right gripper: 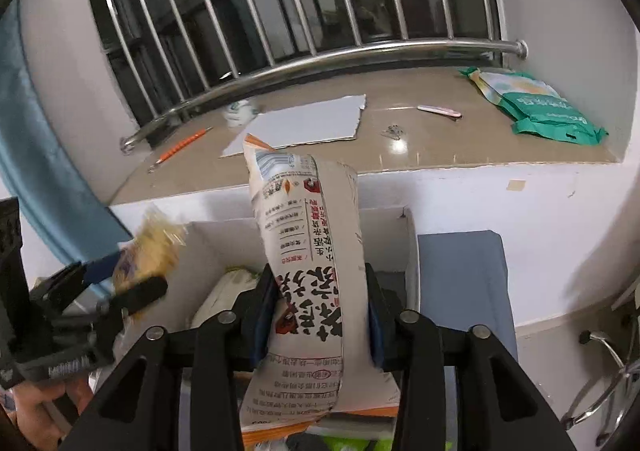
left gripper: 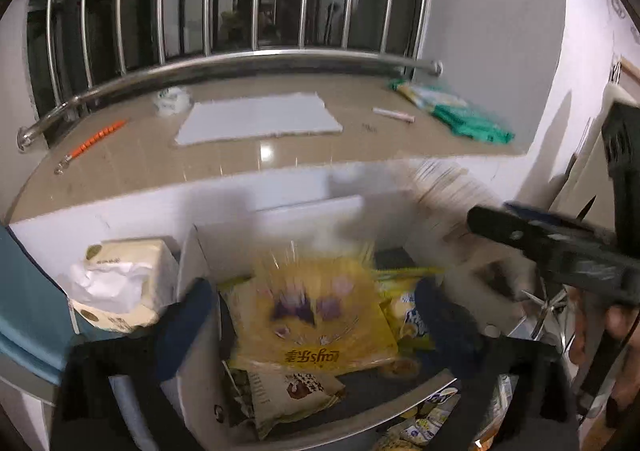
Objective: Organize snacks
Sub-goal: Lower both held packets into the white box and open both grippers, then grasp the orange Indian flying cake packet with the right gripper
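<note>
right hand-held gripper (right gripper: pixel 320 315): clamped on tall white printed snack bag (right gripper: pixel 308 251) — upright, likely for boxing
left hand-held gripper (left gripper: pixel 316 315): pinching yellow crinkly chip bag (left gripper: pixel 316 315) over white cardboard box (left gripper: pixel 192 263)

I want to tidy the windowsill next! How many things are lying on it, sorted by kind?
Thin sticks: 2, the orange stick and the pink stick
Flat sheet: 1
Green bag: 1
Crumpled white-green wad: 1
Little pile of metal clips: 1
Total: 6
</note>
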The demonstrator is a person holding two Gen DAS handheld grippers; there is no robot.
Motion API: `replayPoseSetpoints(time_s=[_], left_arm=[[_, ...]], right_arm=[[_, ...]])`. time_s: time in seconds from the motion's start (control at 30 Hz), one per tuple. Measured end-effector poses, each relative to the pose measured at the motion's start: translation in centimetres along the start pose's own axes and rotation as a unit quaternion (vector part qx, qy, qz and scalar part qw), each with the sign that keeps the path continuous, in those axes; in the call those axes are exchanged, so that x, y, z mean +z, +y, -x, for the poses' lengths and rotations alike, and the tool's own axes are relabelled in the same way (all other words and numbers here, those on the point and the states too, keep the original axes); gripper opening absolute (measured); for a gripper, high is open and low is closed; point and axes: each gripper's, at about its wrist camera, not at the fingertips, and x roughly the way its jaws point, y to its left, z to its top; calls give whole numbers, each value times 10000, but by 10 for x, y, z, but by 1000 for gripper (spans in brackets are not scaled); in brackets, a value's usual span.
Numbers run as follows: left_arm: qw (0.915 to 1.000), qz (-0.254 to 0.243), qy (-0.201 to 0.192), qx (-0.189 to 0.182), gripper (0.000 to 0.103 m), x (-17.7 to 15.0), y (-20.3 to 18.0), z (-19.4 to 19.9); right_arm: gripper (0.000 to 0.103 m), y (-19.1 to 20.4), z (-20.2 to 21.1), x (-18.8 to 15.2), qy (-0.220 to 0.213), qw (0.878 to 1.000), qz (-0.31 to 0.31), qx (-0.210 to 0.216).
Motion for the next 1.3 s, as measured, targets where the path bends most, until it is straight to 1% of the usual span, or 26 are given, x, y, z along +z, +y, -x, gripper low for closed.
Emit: replayPoseSetpoints(time_s=[0.03,0.07,0.13,0.2,0.27,0.33,0.4,0.53,0.57,0.63,0.73,0.8,0.9,0.97,1.03,1.1,1.17,1.3], left_arm=[[10000,22,23,7,103,-6,-1,1],[10000,28,38,-12,103,-10,-1,1],[10000,-20,-7,4,103,-17,-2,4],[10000,-33,-28,32,103,-21,-2,8],[10000,-5,-31,-16,103,-25,-1,14],[10000,0,-83,13,103,-27,1,19],[9999,-20,-145,12,103,-30,1,29],[9989,-103,-444,-129,103,-49,-1,68],[9984,-115,-524,-160,103,-55,-2,78],[9974,-214,-607,-333,103,-74,-7,98],[9960,-304,-735,-414,103,-101,-14,123],[9951,-355,-774,-504,103,-123,-18,141],[9943,-287,-813,-635,103,-150,-23,159],[9938,-211,-842,-691,103,-166,-26,168],[9933,-199,-847,-754,103,-183,-32,175],[9933,-103,-864,-757,103,-197,-37,179],[9932,-62,-797,-844,103,-209,-41,181],[9937,-96,-751,-825,103,-227,-47,186]], right_arm=[[102,-4,-1,0,-48,9999,-88,-70],[103,-7,1,0,-173,9997,-181,-66],[103,-11,7,-1,-325,9991,-261,-6],[103,-11,11,-4,-286,9994,-204,-46],[103,-8,16,-8,-286,9995,-117,-29],[103,-5,24,-10,-301,9995,-8,55],[103,-2,36,-13,-378,9992,84,104],[103,6,69,-28,-511,9977,292,341],[103,9,83,-37,-593,9967,385,403],[103,12,101,-52,-675,9953,518,453],[103,15,132,-84,-777,9933,666,547],[103,14,149,-109,-750,9931,712,544],[103,8,165,-142,-645,9949,655,424],[103,2,171,-164,-531,9965,582,287],[103,-4,177,-190,-515,9979,384,86],[103,-5,176,-215,-352,9991,247,-32],[103,-3,172,-236,-253,9994,191,-129],[103,4,160,-262,-1,9996,212,-185]])
